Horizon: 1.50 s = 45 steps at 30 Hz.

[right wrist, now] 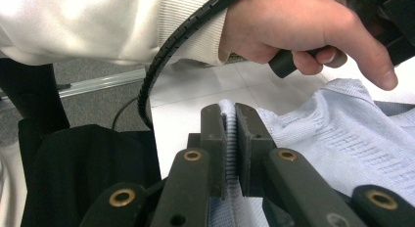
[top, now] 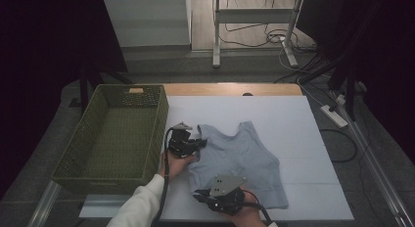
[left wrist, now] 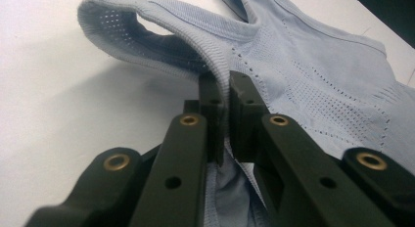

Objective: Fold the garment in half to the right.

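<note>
While both claws are already clamped on cloth, we judge the work to be at its start: the pale blue tank top (top: 240, 161) lies spread flat on the white counter (top: 303, 119), toward its near edge and a little left of the middle, not yet folded or lifted.

Our left claw (top: 201, 143) pinches the ribbed edge of the top just below the left shoulder strap; in the left gripper view its jaws are closed on that seam, with the strap loop (left wrist: 147, 36) arching free beyond them. Our right claw (top: 201, 197) bites the hem at the garment's near left corner; in the right gripper view its jaws are closed on a ridge of ribbed knit (right wrist: 228, 139). So the grasping is done. We reckon what is left is a fold or a carry across to the green woven basket (top: 78, 163) at the counter's left edge.

That basket's near wall stands just beside our left hand (top: 177, 163), so a lift must clear its rim. The cable (right wrist: 171, 46) trailing from the left claw hangs close over the right one and could snag.
</note>
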Each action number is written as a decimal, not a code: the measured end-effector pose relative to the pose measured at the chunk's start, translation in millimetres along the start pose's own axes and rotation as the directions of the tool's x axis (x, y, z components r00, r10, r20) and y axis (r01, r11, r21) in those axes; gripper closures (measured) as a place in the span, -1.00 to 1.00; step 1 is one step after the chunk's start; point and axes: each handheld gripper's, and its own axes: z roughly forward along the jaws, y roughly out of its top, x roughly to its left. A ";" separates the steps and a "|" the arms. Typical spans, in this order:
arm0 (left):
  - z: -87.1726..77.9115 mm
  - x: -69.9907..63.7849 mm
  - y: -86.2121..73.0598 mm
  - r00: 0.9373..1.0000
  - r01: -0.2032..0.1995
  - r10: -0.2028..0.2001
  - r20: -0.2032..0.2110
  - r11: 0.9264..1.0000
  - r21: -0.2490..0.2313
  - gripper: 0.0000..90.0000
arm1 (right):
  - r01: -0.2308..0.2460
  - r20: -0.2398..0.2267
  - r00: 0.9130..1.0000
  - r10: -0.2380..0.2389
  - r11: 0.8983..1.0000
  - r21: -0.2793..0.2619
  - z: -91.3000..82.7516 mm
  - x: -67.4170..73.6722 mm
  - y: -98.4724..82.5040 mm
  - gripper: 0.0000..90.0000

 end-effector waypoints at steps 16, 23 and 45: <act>-16.1 -2.9 4.3 1.000 0.009 -0.009 0.005 0.999 -0.041 0.90 | 0.004 0.026 1.000 -0.002 0.998 -0.064 -5.2 3.1 4.6 0.85; -16.2 -1.5 6.3 1.000 0.015 -0.015 0.006 0.999 -0.045 0.90 | -0.004 0.026 1.000 0.005 0.998 -0.068 -2.7 2.2 4.0 0.85; -26.6 -0.2 14.3 1.000 0.027 -0.027 0.003 0.998 -0.061 0.90 | -0.010 0.060 0.998 0.018 0.991 -0.131 0.7 0.8 10.7 0.85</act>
